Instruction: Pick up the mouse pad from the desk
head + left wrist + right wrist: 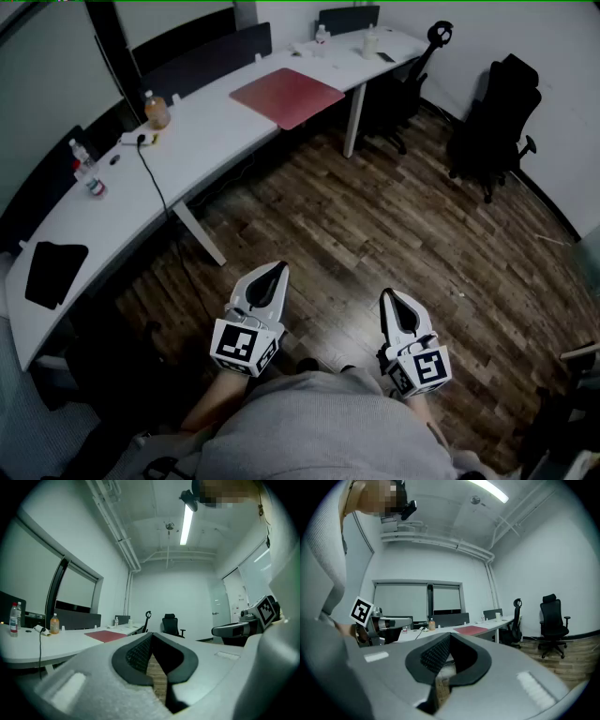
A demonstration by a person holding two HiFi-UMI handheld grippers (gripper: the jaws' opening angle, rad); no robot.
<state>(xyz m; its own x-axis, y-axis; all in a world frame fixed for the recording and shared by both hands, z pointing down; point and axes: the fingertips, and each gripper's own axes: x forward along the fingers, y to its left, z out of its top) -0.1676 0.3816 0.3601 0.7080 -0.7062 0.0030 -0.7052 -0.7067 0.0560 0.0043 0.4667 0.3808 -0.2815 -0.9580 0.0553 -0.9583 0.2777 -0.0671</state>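
Note:
A large red mouse pad point(286, 97) lies flat on the curved white desk point(197, 141), far ahead of both grippers; it also shows in the left gripper view point(107, 636) and the right gripper view point(472, 630). A smaller black pad point(54, 272) lies at the desk's near left end. My left gripper point(278, 270) and right gripper point(389, 294) hang level over the wooden floor, close to the person's body, well short of the desk. Both are shut with nothing between the jaws. From each gripper view the other gripper shows at the side: the right gripper point(234, 630) and the left gripper point(389, 620).
On the desk stand an orange drink bottle point(157, 112), a water bottle point(86, 169) and a black cable point(155, 183). A white desk leg point(199, 232) stands ahead on the left. Black office chairs point(497, 122) stand at the right by the wall.

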